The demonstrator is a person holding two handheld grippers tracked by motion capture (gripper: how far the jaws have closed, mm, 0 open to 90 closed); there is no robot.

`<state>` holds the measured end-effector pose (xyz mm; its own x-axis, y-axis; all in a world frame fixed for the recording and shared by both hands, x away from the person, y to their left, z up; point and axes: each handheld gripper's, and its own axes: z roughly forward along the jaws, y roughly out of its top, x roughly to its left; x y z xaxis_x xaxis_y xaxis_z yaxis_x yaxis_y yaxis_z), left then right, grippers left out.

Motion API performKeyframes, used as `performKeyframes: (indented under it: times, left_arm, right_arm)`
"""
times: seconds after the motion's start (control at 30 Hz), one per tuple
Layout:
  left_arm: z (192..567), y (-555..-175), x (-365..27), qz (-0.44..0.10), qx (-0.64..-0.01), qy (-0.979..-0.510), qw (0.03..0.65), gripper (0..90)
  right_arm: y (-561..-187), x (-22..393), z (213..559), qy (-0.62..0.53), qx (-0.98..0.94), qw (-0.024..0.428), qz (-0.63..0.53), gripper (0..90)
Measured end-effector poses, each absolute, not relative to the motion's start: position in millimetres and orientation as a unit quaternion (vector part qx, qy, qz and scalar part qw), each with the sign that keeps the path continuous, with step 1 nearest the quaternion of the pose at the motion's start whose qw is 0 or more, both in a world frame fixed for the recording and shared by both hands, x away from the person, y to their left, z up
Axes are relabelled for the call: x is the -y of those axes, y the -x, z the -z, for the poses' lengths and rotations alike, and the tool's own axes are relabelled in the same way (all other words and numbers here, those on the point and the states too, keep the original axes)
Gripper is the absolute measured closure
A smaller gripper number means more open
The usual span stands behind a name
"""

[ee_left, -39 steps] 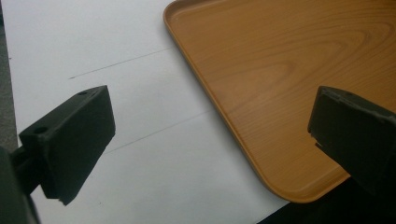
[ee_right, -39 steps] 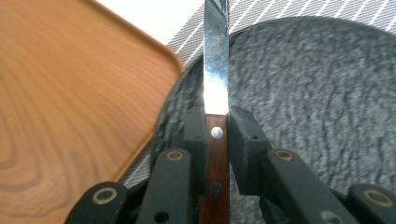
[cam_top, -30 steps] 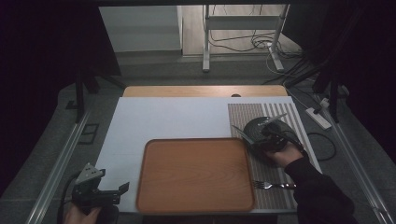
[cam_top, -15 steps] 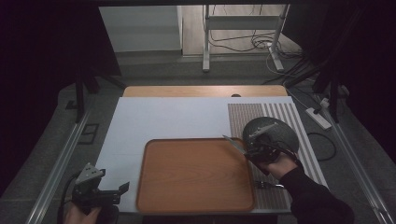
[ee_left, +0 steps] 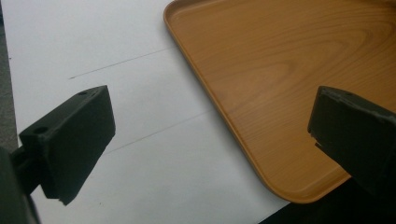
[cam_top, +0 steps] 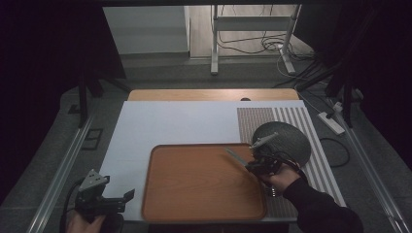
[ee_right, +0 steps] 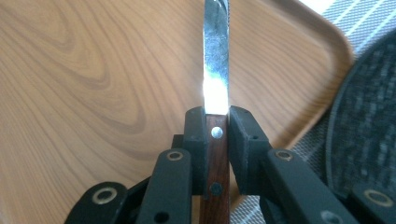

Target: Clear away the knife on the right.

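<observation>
Right gripper (ee_right: 215, 135): clenched on wooden-handled steel knife (ee_right: 215, 70), blade over the brown wooden tray (cam_top: 194, 184).
Left gripper (ee_left: 205, 144): released, at the tray's near-left corner.
Nearby: round dark woven mat (cam_top: 286, 138) beside tray; nothing blocks.

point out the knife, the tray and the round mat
knife (ee_right: 216, 51), right gripper view, on the blade
tray (cam_top: 194, 179), high view, on its bare wooden floor
round mat (cam_top: 286, 136), high view, on its dark woven top
</observation>
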<state>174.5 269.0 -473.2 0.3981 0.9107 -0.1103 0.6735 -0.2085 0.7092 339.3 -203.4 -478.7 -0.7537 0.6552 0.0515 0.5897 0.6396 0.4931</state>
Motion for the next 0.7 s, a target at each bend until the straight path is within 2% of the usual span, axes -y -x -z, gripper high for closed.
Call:
performKeyframes:
  times: [0.47,0.7]
  left_arm:
    - [473.3,-174.8,-268.5,-0.169,-0.522,-0.759,0.35,1.5]
    - [473.3,-174.9,-268.6,-0.169,-0.522,-0.759,0.351,1.5]
  right_arm:
    - [-331.4,171.9,489.1,-0.324,-0.912,0.055,-0.247,77.3]
    - [-333.3,170.6,499.5,-0.33,-0.912,0.054,-0.236,77.2]
